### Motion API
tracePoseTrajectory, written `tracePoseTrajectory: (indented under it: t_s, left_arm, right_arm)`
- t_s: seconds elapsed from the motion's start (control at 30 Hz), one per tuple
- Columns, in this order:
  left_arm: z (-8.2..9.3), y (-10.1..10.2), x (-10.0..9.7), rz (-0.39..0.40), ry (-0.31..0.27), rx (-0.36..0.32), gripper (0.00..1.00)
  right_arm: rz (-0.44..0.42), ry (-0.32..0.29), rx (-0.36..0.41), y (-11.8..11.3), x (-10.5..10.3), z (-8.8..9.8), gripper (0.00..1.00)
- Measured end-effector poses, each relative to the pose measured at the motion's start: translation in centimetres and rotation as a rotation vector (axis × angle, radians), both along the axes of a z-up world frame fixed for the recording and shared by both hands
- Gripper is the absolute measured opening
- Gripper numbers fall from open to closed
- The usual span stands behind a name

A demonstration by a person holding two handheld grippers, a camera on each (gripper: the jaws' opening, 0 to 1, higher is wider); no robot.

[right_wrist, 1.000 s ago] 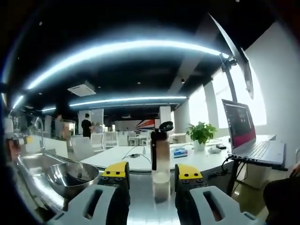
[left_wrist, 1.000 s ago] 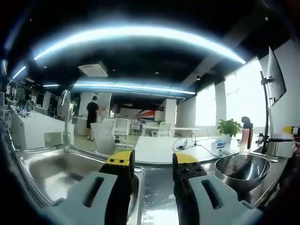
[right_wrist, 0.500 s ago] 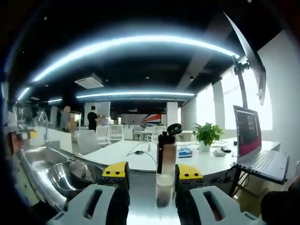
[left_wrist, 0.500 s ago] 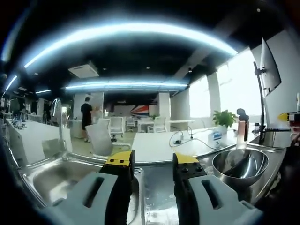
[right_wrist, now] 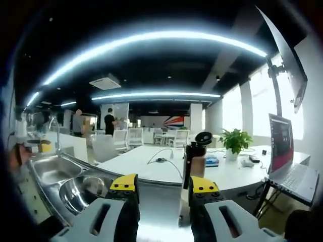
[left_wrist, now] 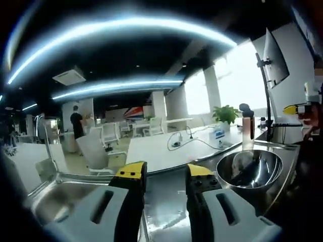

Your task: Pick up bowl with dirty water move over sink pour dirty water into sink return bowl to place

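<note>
Bowl point(left_wrist: 250, 171) first: we see one steel bowl resting on the steel counter point(left_wrist: 166, 194), ahead and to the right of our left gripper point(left_wrist: 162, 176), and ahead and to the left of our right gripper point(right_wrist: 164, 186) in the right gripper view. Neither pair of jaws touches it. Both grippers stand with a moderate gap between their yellow-tipped jaws and hold nothing. We judge the task to be at its very start: the bowl is not yet picked up, so lifting, carrying over the sink point(left_wrist: 65, 199), pouring and returning all remain. Whether dirty water sits in the bowl we cannot tell from its glare.

Counting what lies around: one sink, ahead and to the left of our left gripper, with one tap point(left_wrist: 48, 141) rising behind it; one bottle point(right_wrist: 194, 159) with a dark cap, just ahead of our right gripper's right jaw; one potted plant point(right_wrist: 236, 143) further off to the right; one laptop point(right_wrist: 287, 161) at far right; one monitor point(left_wrist: 275, 55) on a stand.
</note>
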State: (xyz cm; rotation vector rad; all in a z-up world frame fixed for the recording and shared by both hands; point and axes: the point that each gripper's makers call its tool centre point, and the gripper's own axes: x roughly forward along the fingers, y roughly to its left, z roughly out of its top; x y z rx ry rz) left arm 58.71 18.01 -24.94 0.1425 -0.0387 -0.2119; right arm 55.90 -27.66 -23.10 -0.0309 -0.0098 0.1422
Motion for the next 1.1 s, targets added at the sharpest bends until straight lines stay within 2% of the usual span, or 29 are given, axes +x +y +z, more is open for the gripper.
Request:
tracePoseTrajectory:
  t_s: [0.2, 0.33, 0.47, 0.5, 0.57, 0.77, 0.97, 1.03, 1.1]
  left_arm:
    - [1.0, -0.7, 0.9, -0.034, 0.014, 0.003, 0.30]
    - [1.5, -1.8, 1.6, -0.078, 0.043, 0.006, 0.31]
    - [1.7, -2.8, 2.1, -0.123, 0.080, 0.010, 0.32]
    - [1.7, -3.1, 2.1, -0.139, 0.092, -0.009, 0.32]
    - [1.6, -3.9, 2.3, -0.180, 0.128, -0.005, 0.33]
    - [2.2, -5.0, 2.8, -0.220, 0.145, 0.008, 0.34]
    - [2.3, -5.7, 3.6, -0.228, 0.161, 0.010, 0.33]
    - [1.9, -6.3, 3.7, -0.252, 0.186, 0.002, 0.34]
    - [1.4, -7.0, 3.9, -0.268, 0.213, 0.029, 0.34]
  right_arm:
    - [0.024, 0.010, -0.034, 1.0, 0.5, 0.8, 0.34]
    - [0.043, 0.025, -0.063, 1.7, 1.1, 1.4, 0.34]
    - [0.073, 0.031, -0.056, 2.5, 1.4, 2.1, 0.33]
    - [0.077, 0.028, -0.062, 2.7, 1.4, 2.4, 0.33]
    - [0.083, 0.030, -0.062, 2.9, 1.6, 2.6, 0.33]
    - [0.097, 0.037, -0.086, 3.7, 2.2, 3.1, 0.33]
    - [0.119, 0.068, -0.108, 4.8, 2.9, 3.1, 0.32]
    - [0.125, 0.077, -0.118, 5.2, 3.2, 3.0, 0.32]
    - [0.135, 0.098, -0.140, 5.5, 3.5, 2.7, 0.32]
